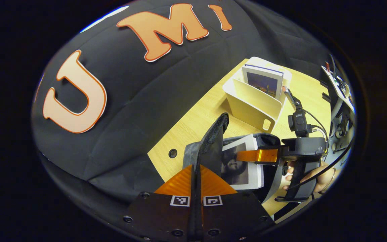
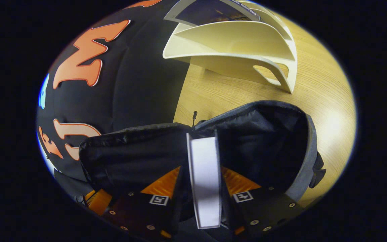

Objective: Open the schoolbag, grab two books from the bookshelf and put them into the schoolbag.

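The left gripper (image 1: 196,174) is pinched closed on a bag edge (image 1: 213,141). The right gripper (image 2: 204,181) clamps a book (image 2: 204,178), with a hand (image 1: 317,176) gripping its handle.

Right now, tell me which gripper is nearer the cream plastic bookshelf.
Right. The right gripper, clamping a white book over the schoolbag, sits beside the bookshelf; the left gripper, pinching the bag's flap, is farther.

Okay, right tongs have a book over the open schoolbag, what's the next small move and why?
Probably lower the book straight down into the schoolbag. The right tongs grip it upright over the open mouth, while the left tongs pinch the flap, holding it open. Release once it rests inside.
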Tool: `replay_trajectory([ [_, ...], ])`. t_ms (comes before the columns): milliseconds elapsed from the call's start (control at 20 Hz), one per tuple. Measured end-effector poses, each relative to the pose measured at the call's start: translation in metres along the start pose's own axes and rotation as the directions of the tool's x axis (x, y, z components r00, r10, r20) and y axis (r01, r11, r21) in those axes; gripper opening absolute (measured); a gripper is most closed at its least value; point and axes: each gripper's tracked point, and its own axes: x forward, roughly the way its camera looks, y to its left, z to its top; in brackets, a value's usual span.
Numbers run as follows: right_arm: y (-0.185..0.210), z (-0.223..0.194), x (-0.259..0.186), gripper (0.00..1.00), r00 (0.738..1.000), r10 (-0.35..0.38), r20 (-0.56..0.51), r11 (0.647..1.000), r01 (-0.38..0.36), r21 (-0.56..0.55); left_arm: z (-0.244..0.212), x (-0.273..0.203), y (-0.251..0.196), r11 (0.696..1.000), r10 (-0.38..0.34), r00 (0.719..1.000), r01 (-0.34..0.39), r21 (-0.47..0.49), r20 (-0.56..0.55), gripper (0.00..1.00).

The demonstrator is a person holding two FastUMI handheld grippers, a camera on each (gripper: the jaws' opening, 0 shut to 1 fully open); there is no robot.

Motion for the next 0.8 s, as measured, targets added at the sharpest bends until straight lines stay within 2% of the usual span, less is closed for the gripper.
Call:
replay_trajectory([
  [50, -0.002, -0.002, -0.002, 0.51, 1.0, -0.012, -0.007, 1.0, 0.012, -0.008, -0.002, 0.0, 0.0, 1.0, -0.003, 1.0, 0.003, -0.007, -0.006, 0.0],
  [100, -0.006, -0.001, -0.004, 0.85, 1.0, -0.028, -0.01, 1.0, 0.028, -0.013, -0.004, 0.002, 0.001, 1.0, -0.01, 1.0, 0.01, -0.018, -0.008, 0.0],
  [150, -0.01, 0.001, -0.009, 1.0, 0.999, -0.044, -0.013, 0.999, 0.044, -0.015, -0.004, 0.001, 0.0, 0.999, -0.019, 1.0, 0.018, -0.033, -0.008, 0.0],
  [200, -0.015, 0.002, -0.01, 0.97, 0.998, -0.06, -0.019, 0.998, 0.059, -0.02, -0.006, 0.002, -0.001, 0.999, -0.023, 1.0, 0.023, -0.043, -0.009, 0.0],
  [450, -0.038, 0.02, -0.039, 0.98, 0.992, -0.125, -0.006, 0.99, 0.124, -0.073, -0.015, 0.001, -0.009, 0.998, -0.038, 0.999, 0.037, -0.042, -0.006, 0.01],
  [600, -0.045, 0.046, -0.061, 0.98, 0.99, -0.137, 0.031, 0.987, 0.139, -0.076, -0.022, 0.0, -0.017, 0.997, -0.06, 0.998, 0.06, -0.049, -0.002, 0.01],
  [800, -0.058, 0.08, -0.094, 0.98, 0.983, -0.164, 0.079, 0.975, 0.174, -0.14, -0.028, -0.003, -0.023, 0.995, -0.067, 0.998, 0.067, -0.07, 0.011, 0.01],
])
